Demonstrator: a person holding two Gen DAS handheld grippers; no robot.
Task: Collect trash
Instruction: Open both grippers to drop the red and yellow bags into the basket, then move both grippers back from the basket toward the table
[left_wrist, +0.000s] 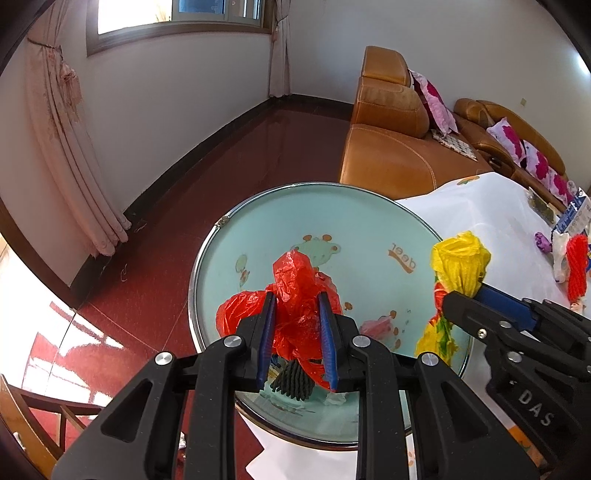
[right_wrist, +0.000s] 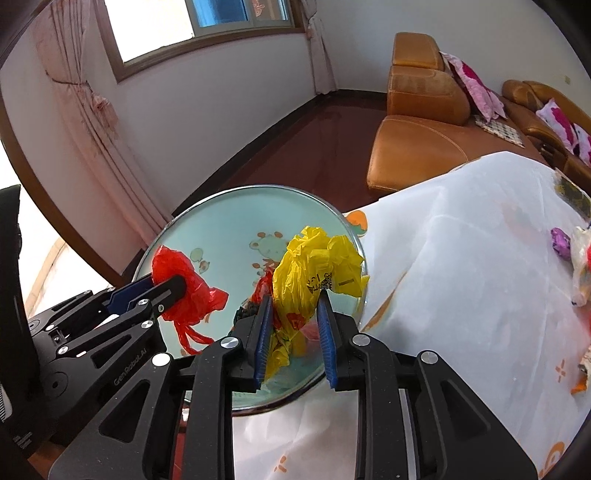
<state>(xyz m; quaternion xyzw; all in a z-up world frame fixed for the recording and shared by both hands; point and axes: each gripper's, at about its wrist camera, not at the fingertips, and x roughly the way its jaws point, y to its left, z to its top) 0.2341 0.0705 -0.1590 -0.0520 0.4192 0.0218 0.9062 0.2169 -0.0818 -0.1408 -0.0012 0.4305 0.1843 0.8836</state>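
Observation:
A crumpled red plastic bag (left_wrist: 295, 280) hangs between the blue pads of my left gripper (left_wrist: 296, 297), which is shut on it above a round pale-green basin (left_wrist: 351, 229) with a metal rim. My right gripper (right_wrist: 294, 297) is closed on a crumpled yellow plastic bag (right_wrist: 314, 262), held over the basin's (right_wrist: 229, 221) right side. Each gripper shows in the other's view: the right gripper (left_wrist: 463, 293) with the yellow bag (left_wrist: 460, 258), the left gripper (right_wrist: 166, 282) with the red bag (right_wrist: 173, 269). A dark pleated wrapper (left_wrist: 291, 384) and other scraps lie in the basin.
The basin sits at the edge of a table under a white printed cloth (right_wrist: 461, 277). More litter lies at the far right: a purple wrapper (left_wrist: 542, 240) and a red net (left_wrist: 576, 266). An orange sofa (left_wrist: 388, 158) stands behind, and a wooden chair (left_wrist: 37, 413) at lower left.

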